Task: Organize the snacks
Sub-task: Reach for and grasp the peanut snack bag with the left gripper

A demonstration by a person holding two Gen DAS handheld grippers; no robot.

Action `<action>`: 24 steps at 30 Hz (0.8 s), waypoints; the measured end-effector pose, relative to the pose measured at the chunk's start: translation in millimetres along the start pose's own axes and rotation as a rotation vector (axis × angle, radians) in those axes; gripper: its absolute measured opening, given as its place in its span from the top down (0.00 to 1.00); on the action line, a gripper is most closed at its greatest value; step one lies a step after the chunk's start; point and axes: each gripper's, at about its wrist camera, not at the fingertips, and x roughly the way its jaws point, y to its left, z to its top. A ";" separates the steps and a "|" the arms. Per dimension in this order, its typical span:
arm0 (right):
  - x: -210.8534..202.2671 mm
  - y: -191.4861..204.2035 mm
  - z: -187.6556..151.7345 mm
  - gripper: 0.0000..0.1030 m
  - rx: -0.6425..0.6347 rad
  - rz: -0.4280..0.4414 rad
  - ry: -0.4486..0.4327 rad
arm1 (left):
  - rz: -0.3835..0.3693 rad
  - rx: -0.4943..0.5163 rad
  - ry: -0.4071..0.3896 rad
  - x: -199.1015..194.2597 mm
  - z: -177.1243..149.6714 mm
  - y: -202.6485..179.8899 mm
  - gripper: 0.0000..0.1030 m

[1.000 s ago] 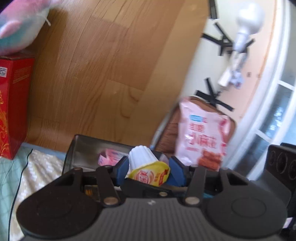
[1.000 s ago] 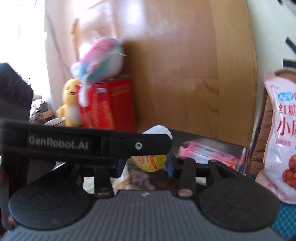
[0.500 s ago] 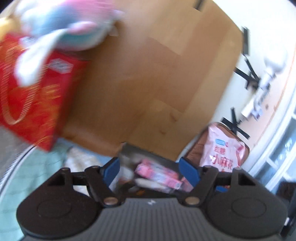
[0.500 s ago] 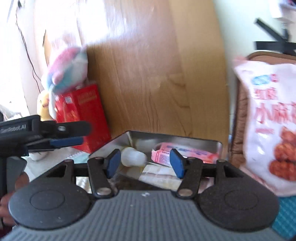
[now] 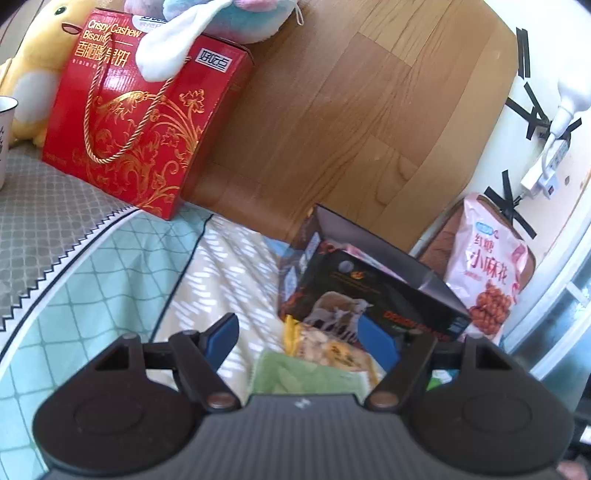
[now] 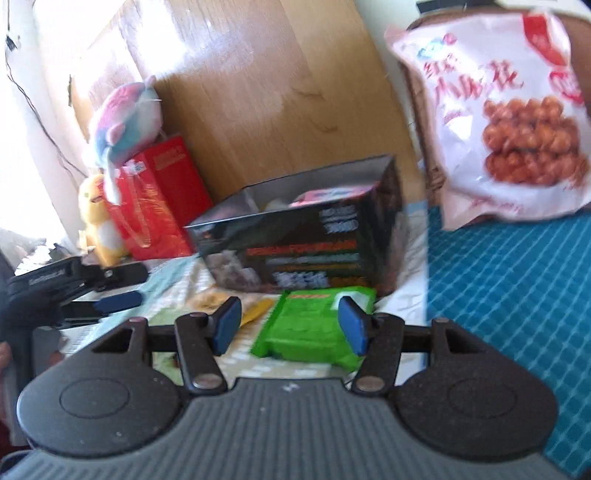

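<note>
On my patterned bedcloth before a wood panel: one black box, two plush toys, both my tongs released.

Left gripper and right gripper agape, empty

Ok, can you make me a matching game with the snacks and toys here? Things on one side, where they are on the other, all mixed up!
Things:
1. green snack packet
2. pastel plush toy
3. pink snack bag
4. yellow duck toy

Places:
A. lying on top of the red biscuit box
B. leaning upright, right of the black box
C. on the cloth in front of the black box
D. left of the red biscuit box

Pairs: 1-C, 2-A, 3-B, 4-D
</note>
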 end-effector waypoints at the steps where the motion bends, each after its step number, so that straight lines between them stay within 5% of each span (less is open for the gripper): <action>1: 2.2 -3.4 2.3 0.41 0.011 -0.011 0.005 | -0.001 -0.006 0.005 0.9 -1.4 2.6 0.29; 8: 22.1 -23.4 -1.0 0.41 0.114 -0.033 0.067 | -0.012 -0.034 0.056 10.0 -5.1 10.5 0.28; 24: 28.0 -8.1 -2.9 0.43 0.013 0.011 0.105 | -0.042 -0.073 0.106 15.9 -7.3 12.4 0.25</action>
